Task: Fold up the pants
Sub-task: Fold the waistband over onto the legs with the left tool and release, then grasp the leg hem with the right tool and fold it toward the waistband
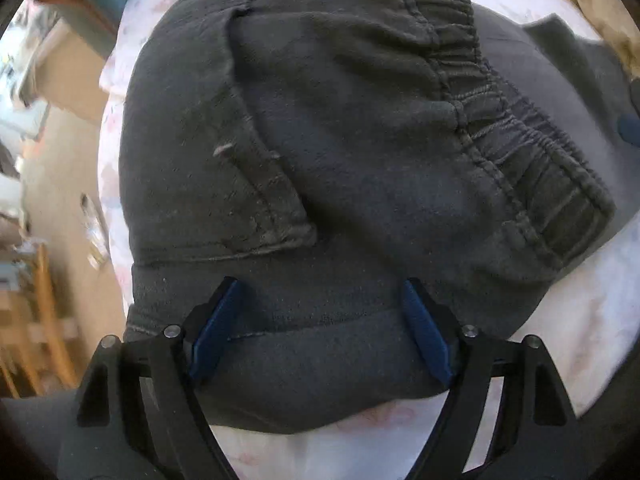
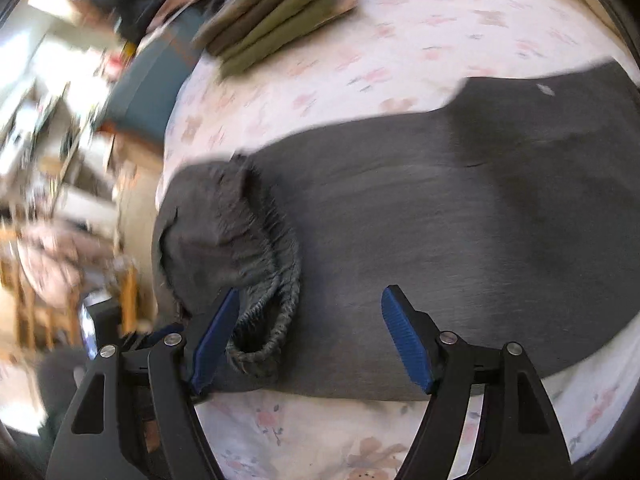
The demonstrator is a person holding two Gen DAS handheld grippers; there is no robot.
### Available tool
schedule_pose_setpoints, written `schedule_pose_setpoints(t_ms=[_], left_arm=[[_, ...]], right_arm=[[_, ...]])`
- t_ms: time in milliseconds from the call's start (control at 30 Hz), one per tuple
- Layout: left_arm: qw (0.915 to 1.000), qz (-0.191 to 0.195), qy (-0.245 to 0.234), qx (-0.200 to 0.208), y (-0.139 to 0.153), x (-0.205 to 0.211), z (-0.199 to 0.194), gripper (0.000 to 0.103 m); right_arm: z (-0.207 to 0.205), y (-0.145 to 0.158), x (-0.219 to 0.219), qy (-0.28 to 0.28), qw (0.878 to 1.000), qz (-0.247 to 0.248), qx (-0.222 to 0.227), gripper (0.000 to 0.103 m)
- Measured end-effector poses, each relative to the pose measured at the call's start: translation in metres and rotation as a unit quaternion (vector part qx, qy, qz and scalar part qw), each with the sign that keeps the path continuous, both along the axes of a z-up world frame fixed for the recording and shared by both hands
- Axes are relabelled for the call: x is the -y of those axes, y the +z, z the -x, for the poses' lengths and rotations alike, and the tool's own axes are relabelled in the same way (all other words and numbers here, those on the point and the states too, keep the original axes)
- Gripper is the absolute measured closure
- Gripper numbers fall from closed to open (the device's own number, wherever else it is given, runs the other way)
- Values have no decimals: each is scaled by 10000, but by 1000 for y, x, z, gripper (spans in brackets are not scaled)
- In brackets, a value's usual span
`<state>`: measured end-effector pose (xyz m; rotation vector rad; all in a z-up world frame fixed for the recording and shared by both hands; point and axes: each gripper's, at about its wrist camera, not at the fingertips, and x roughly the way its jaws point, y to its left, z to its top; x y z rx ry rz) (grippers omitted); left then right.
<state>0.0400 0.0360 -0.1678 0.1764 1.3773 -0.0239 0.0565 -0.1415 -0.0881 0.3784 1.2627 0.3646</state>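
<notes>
Dark grey sweatpants [image 1: 340, 168] lie on a white floral bedsheet [image 1: 580, 320], folded over, with the elastic waistband [image 1: 500, 120] on top at the right. My left gripper [image 1: 320, 292] is open, its blue pads spread over the near folded edge of the pants. In the right wrist view the pants [image 2: 460, 232] stretch across the sheet [image 2: 360, 60], with the gathered waistband [image 2: 276, 280] at the left. My right gripper [image 2: 310, 296] is open and empty above the near edge, its left pad next to the waistband.
A stack of folded olive and brown garments [image 2: 280, 12] lies at the far side of the bed. The bed's left edge [image 2: 168, 140] drops to a cluttered floor with wooden furniture [image 1: 48, 312]. A blue tip of the other gripper [image 1: 630, 128] shows at the right.
</notes>
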Motion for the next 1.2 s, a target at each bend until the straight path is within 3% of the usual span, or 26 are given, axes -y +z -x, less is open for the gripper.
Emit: schedule_pose_setpoints(t_ms=[133,233,367,433,500,567,600,667,867,1000,1133,1200], left_arm=[[9998,165,20,116,14,-3,-7,24],[9976,329,204,576,39,-10,-5,24],[9892,568,17,1348,70,1,-2,23],[9880,655,48,1400,70,9,-9,23],[9896,717,143,1239,60,26,-13,23],[9923,691,172,1008,42,38,-18,23],[9943,609,181,857,25,49,-20,23],[9963,519,203,648,7,59,-29,23],[9963,685,411,307,0,55,-41,23],[9960,719,375,368,-1,48,-44,23],[9956,798,339,362,2,38,-38,22],[9953,843,298,374,1,34,-37,22]], right_arm=[[11,-32,-41,637,9961,535,-291,35],[14,-54,-40,644,9882,1267,-577,35],[16,-39,-5,55,9963,539,-673,34],[26,-19,24,-570,9975,112,-415,32],[41,-11,53,-1234,9904,-483,-388,29],[60,-16,74,-1925,9754,-900,-579,25],[74,-22,85,-2347,9617,-1228,-704,24],[97,-36,90,-2776,9443,-1536,-874,24],[97,-68,156,-4109,8982,-1167,-1041,24],[84,-57,209,-4763,8748,-738,-501,26],[75,-50,290,-5740,8151,-666,-411,25],[64,-43,315,-5863,8078,-475,-379,23]])
